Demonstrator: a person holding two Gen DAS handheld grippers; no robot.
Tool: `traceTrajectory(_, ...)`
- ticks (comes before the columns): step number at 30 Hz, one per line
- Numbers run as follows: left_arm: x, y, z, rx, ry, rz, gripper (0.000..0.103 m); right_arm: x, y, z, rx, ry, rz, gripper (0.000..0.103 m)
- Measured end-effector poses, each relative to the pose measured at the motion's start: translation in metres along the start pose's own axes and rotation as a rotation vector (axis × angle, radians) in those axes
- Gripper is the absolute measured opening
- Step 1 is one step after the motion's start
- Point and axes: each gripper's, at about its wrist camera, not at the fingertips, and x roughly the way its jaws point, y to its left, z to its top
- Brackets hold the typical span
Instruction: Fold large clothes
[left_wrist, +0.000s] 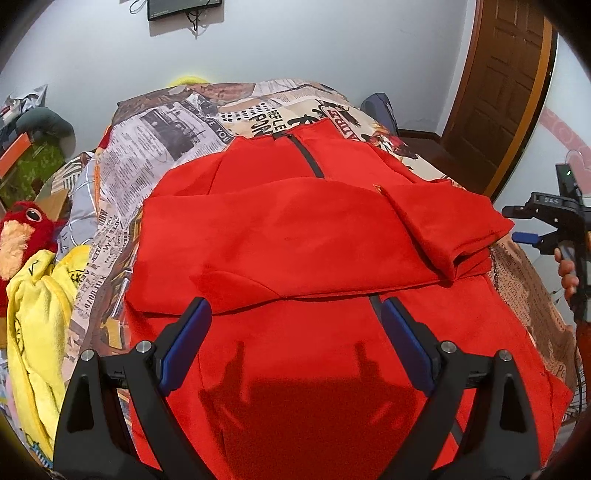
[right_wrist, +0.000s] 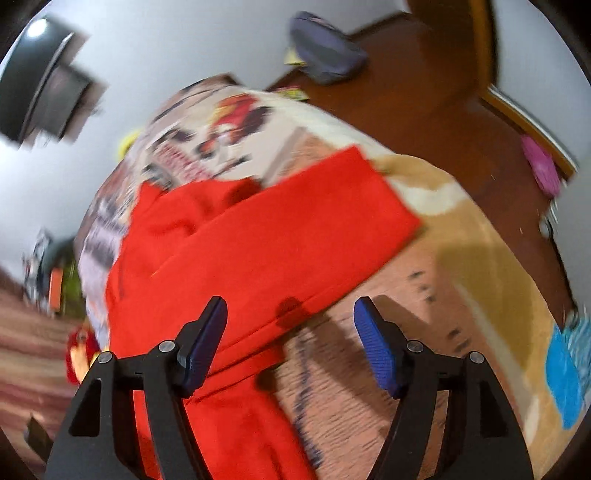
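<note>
A large red zip jacket (left_wrist: 295, 236) lies flat on the bed, both sleeves folded across its chest. My left gripper (left_wrist: 295, 314) is open and empty, hovering above the jacket's lower half. My right gripper (right_wrist: 290, 314) is open and empty above the jacket's right edge (right_wrist: 266, 236), where a folded sleeve sticks out over the bedspread. The right gripper also shows in the left wrist view (left_wrist: 532, 230) past the bed's right side, held by a hand. The right wrist view is blurred.
The bed has a newspaper-print bedspread (left_wrist: 166, 136). A yellow garment (left_wrist: 37, 314) and a red plush toy (left_wrist: 22, 229) lie at its left. A wooden door (left_wrist: 506, 85) and brown floor (right_wrist: 424, 96) are on the right, with a grey bag (right_wrist: 325, 51).
</note>
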Motion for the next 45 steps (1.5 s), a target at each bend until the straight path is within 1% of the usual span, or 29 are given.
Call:
traceTrajectory(2, 0.002, 0.003, 0.000, -0.015, 0.007, -0.022, 0.093, 0.008, -0.011, 0.007, 0.040, 0.010, 0.015, 0.065)
traceTrajectory(3, 0.004, 0.006, 0.000, -0.033, 0.012, -0.042, 0.093, 0.008, -0.011, 0.011, 0.040, 0.006, 0.028, 0.065)
traceTrajectory(5, 0.008, 0.009, 0.001, -0.058, 0.015, -0.055, 0.093, 0.010, -0.009, 0.018, 0.028, -0.030, 0.027, 0.061)
traceTrajectory(7, 0.011, 0.010, 0.000, -0.068, 0.015, -0.050, 0.093, 0.014, -0.005, 0.023, 0.029, -0.047, 0.015, 0.060)
traceTrajectory(9, 0.015, 0.012, -0.001, -0.076, 0.020, -0.042, 0.093, 0.022, -0.002, 0.028, 0.044, -0.068, -0.008, 0.051)
traceTrajectory(10, 0.016, 0.012, -0.002, -0.078, 0.022, -0.041, 0.093, 0.018, -0.008, 0.029, 0.043, -0.073, -0.019, 0.041)
traceTrajectory(11, 0.018, 0.013, -0.003, -0.080, 0.026, -0.042, 0.093, 0.020, -0.010, 0.031, 0.040, -0.075, -0.033, 0.028)
traceTrajectory(12, 0.019, 0.013, -0.005, -0.083, 0.030, -0.044, 0.093, 0.025, -0.009, 0.033, 0.037, -0.078, -0.058, 0.022)
traceTrajectory(14, 0.020, 0.015, -0.007, -0.085, 0.033, -0.046, 0.093, 0.029, -0.011, 0.037, 0.046, -0.078, -0.057, 0.013)
traceTrajectory(17, 0.020, 0.018, -0.011, -0.084, 0.036, -0.042, 0.093, 0.027, -0.008, 0.039, 0.034, -0.079, -0.077, 0.006)
traceTrajectory(19, 0.019, 0.020, -0.013, -0.085, 0.036, -0.038, 0.093, 0.020, 0.000, 0.038, 0.014, -0.079, -0.090, 0.004)
traceTrajectory(21, 0.015, 0.024, -0.014, -0.089, 0.028, -0.039, 0.093, 0.011, 0.014, 0.035, -0.023, -0.089, -0.075, 0.004)
traceTrajectory(23, 0.009, 0.026, -0.014, -0.089, 0.016, -0.037, 0.093, -0.004, 0.039, 0.030, -0.091, -0.117, -0.073, 0.004)
traceTrajectory(26, -0.003, 0.031, -0.013, -0.082, -0.010, -0.025, 0.093, -0.027, 0.077, 0.022, -0.178, -0.151, -0.040, 0.004)
traceTrajectory(30, -0.024, 0.040, -0.012, -0.082, -0.049, -0.015, 0.093, -0.061, 0.147, 0.002, -0.317, -0.190, 0.019, 0.004)
traceTrajectory(34, -0.044, 0.057, -0.013, -0.107, -0.087, -0.015, 0.093, -0.077, 0.211, -0.023, -0.434, -0.187, 0.088, 0.004)
traceTrajectory(36, -0.055, 0.069, -0.015, -0.127, -0.104, -0.010, 0.093, -0.076, 0.245, -0.040, -0.489, -0.164, 0.129, 0.004)
traceTrajectory(39, -0.068, 0.085, -0.019, -0.153, -0.122, -0.005, 0.093, -0.060, 0.290, -0.067, -0.569, -0.120, 0.162, 0.004)
traceTrajectory(42, -0.080, 0.104, -0.026, -0.178, -0.137, 0.011, 0.093, -0.031, 0.319, -0.094, -0.626, -0.060, 0.184, 0.004)
traceTrajectory(45, -0.085, 0.119, -0.033, -0.193, -0.138, 0.032, 0.093, 0.014, 0.338, -0.128, -0.672, 0.049, 0.195, 0.004)
